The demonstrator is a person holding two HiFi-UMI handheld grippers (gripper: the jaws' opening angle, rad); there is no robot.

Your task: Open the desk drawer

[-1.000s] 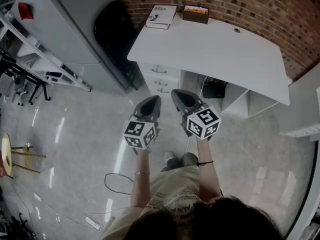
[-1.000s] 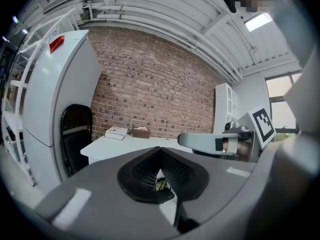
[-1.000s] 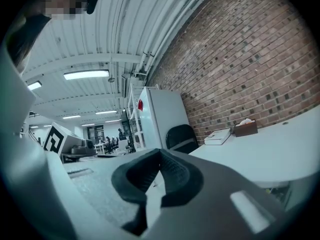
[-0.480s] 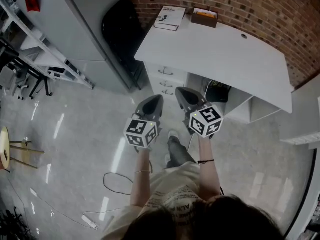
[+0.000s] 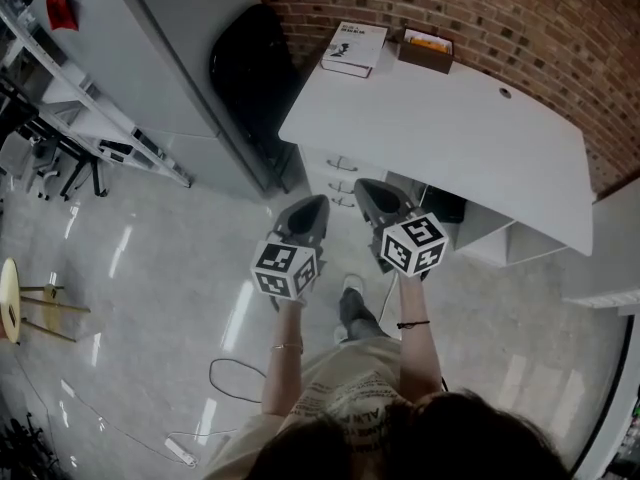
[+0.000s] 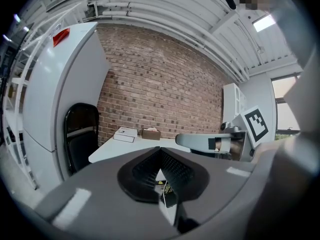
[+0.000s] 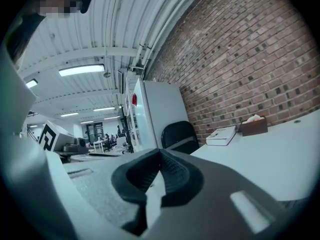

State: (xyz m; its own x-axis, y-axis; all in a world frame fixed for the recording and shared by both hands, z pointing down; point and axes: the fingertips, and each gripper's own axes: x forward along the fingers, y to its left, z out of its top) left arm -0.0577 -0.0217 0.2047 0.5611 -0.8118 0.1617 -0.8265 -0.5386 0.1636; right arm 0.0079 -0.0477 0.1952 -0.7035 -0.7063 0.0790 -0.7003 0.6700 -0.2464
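The drawer stack sits under the left end of the desk, facing you, and lies ahead between your two grippers. Both are short of the desk's front. Your left gripper has its jaws together on nothing, and so does your right gripper. The top handle runs level along the desk's front edge. The right gripper looks slightly nearer the desk, so you need its jaws apart before you reach that bar.
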